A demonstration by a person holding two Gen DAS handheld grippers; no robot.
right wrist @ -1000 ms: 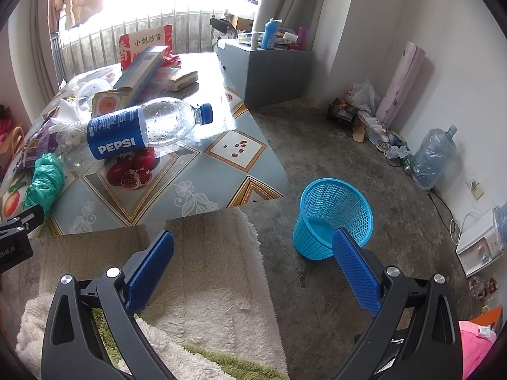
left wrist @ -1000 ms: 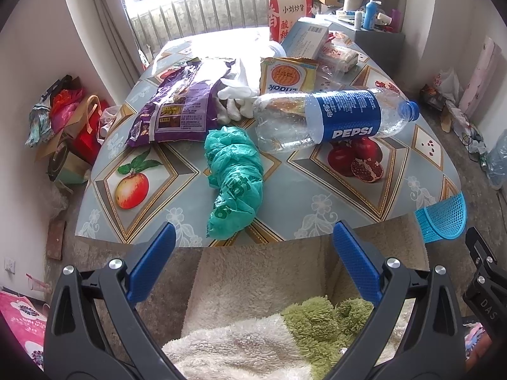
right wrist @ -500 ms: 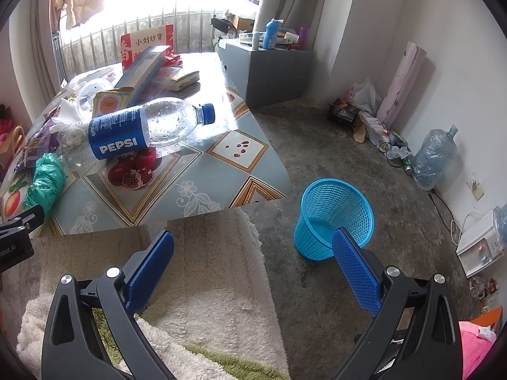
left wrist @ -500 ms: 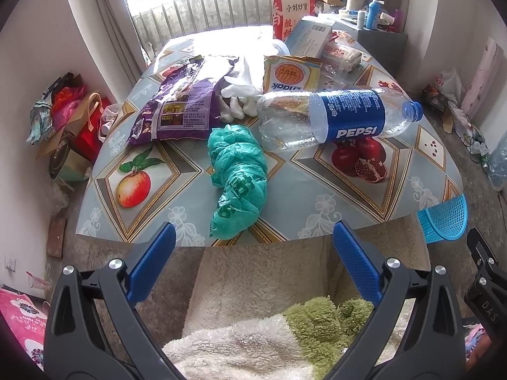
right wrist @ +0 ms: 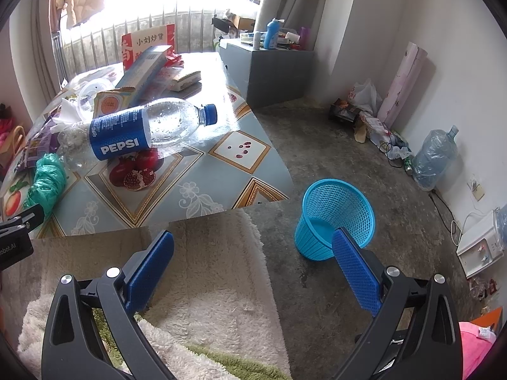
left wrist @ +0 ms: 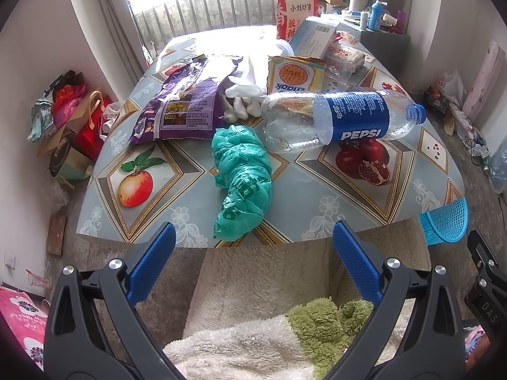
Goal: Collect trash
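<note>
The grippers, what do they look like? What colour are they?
Both look alike: the left gripper and right gripper have black plastic clamp arms with silver rivets, each ending in two flat blue fingers with a bumpy textured face. No cables or sleeves show.

- Left tongs [left wrist: 252, 239] gape wide, empty, short of the desk [left wrist: 348, 209] edge.
- Crumpled green bag [left wrist: 242, 180] lies nearest, just beside the Pepsi bottle [left wrist: 342, 120] on its side.
- Purple packet [left wrist: 183, 107] lies behind.
- Blue basket [left wrist: 445, 221] on the floor at right.
</note>
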